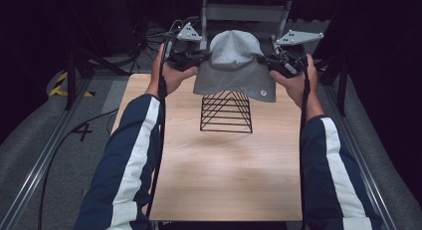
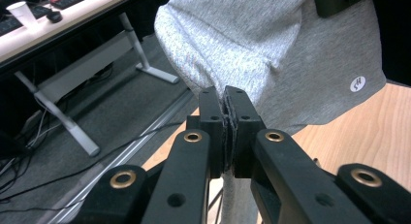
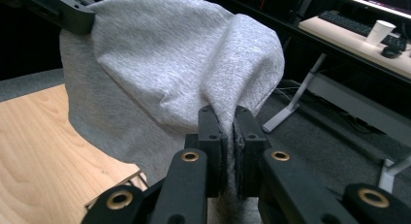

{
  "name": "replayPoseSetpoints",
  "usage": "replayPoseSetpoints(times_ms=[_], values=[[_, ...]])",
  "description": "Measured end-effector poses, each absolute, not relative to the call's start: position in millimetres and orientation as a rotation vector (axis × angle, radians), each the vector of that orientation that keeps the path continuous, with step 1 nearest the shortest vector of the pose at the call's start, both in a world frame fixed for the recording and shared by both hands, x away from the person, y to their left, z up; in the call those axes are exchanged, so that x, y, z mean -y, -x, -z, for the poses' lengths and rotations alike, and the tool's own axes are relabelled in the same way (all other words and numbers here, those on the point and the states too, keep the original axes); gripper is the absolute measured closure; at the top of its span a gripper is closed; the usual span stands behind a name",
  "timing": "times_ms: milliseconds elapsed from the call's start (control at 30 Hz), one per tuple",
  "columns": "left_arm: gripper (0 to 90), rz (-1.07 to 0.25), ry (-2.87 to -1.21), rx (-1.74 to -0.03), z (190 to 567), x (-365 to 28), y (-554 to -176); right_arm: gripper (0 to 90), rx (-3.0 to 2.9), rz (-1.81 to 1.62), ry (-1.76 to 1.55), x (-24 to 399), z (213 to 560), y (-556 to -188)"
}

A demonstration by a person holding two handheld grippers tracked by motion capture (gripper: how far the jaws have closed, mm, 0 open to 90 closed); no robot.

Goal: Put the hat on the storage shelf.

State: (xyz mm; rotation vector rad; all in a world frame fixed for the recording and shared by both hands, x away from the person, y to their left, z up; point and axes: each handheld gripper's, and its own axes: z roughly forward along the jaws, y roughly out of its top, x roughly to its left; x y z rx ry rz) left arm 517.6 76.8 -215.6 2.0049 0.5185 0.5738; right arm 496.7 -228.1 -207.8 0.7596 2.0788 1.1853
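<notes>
Left gripper [image 2: 224, 95]: jaws pressed together, pinching a fold of grey cloth [image 2: 271, 44] at its edge. In the high view this gripper [image 1: 199, 57] sits at 10 o'clock from the table centre, held in the left hand [image 1: 171, 73].

Right gripper [image 3: 224, 115]: jaws likewise clamped on a fold of the same cloth [image 3: 160, 64]. In the high view it [image 1: 266, 60] sits at 2 o'clock, held in the right hand [image 1: 293, 83].

Cloth [image 1: 234, 65]: a grey heathered knit, soft, stretched between the two grippers and held up off the table [image 1: 224, 165]. The upper part bulges into a rounded dome; the lower part hangs as a flat flap with a curved hem. A small round white badge [image 1: 263, 92] sits near the hem at 4 o'clock on the cloth; the left gripper view shows it [image 2: 357, 83] with a dark mark, not legible.

Rack [image 1: 226, 111]: black wire, pyramid-shaped, standing on the table directly below the cloth at 12 o'clock from the table centre. The hem overlaps the rack's top in the high view; contact cannot be told.

Table: light wood, bare toward 6 o'clock.

Beyond: a desk with a white cup [image 3: 379, 31] and a keyboard [image 3: 339, 18].
</notes>
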Motion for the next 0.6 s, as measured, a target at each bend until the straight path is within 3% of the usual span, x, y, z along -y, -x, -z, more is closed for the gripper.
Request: replayPoseSetpoints(times_ms=[600], values=[[87.2,-0.565,-1.956,-0.443,213,-91,-482,84.5,-2.110,-1.232,-0.682,231,210,-464]])
